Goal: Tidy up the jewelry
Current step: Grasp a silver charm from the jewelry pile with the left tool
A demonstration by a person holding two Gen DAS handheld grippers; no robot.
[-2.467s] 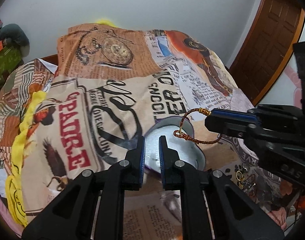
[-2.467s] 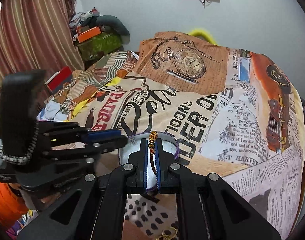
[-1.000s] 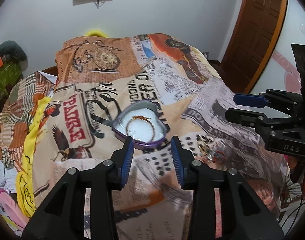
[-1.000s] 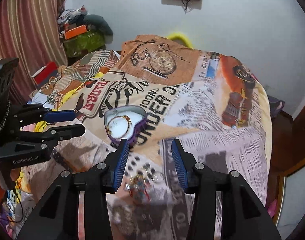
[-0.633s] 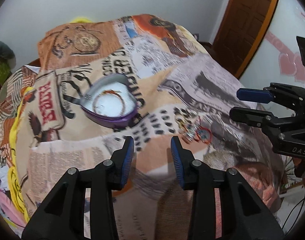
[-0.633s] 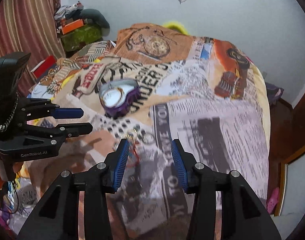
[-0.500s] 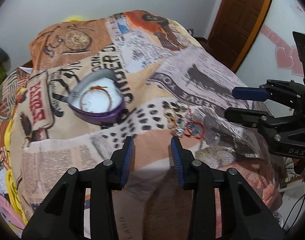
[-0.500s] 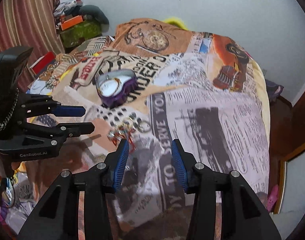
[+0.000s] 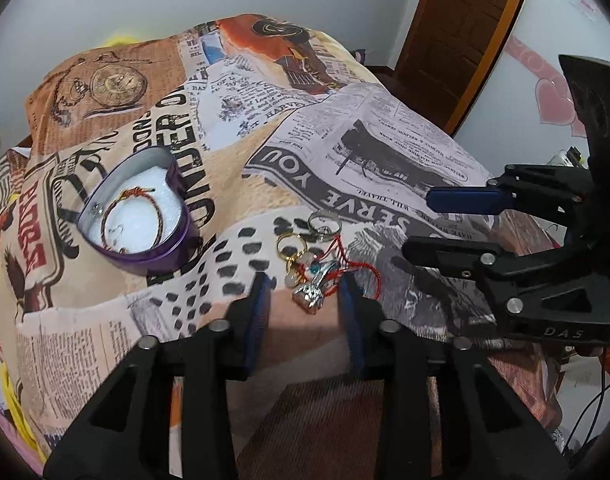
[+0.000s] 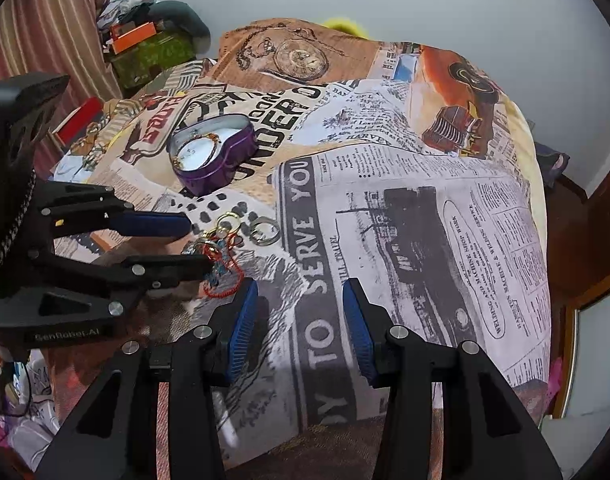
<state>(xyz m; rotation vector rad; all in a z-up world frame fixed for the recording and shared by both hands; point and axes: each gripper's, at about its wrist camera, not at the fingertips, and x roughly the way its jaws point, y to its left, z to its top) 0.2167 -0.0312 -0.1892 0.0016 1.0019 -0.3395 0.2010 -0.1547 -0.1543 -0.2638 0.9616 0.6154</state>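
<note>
- hovering with released left tongs (image 9: 305,288) over the jewelry pile (image 9: 319,258) on the bed cover (image 9: 385,152), blue pads either side of the silver charm (image 9: 309,294); contact with the pile cannot be told.
- seen from the right wrist, the same left tongs (image 10: 193,244) reaching in from 9 o'clock, upper and lower fingers apart with the tangle (image 10: 221,256) at their tips.
- holding the right tongs (image 10: 301,320) spread wide and gripping nothing, above newspaper print, with the pile at about 10 o'clock of them.
- entering the left view from 3 o'clock, the right tongs (image 9: 417,222) likewise parted, tips near the pile but apart from it.
- lying in the pile: a silver ring (image 9: 324,224), a gold ring (image 9: 291,245), a red cord (image 9: 361,270) and a small blue-stone piece, partly tangled.
- sitting at 10 o'clock of the pile, well apart from it, a purple heart-shaped tin (image 9: 145,216), lid off, white padding inside.
- resting on that padding, a red-and-gold bracelet (image 9: 133,216), with a small silver piece near the tin's left wall.
- showing at 1 o'clock in the left view, a brown wooden door (image 9: 461,32).
</note>
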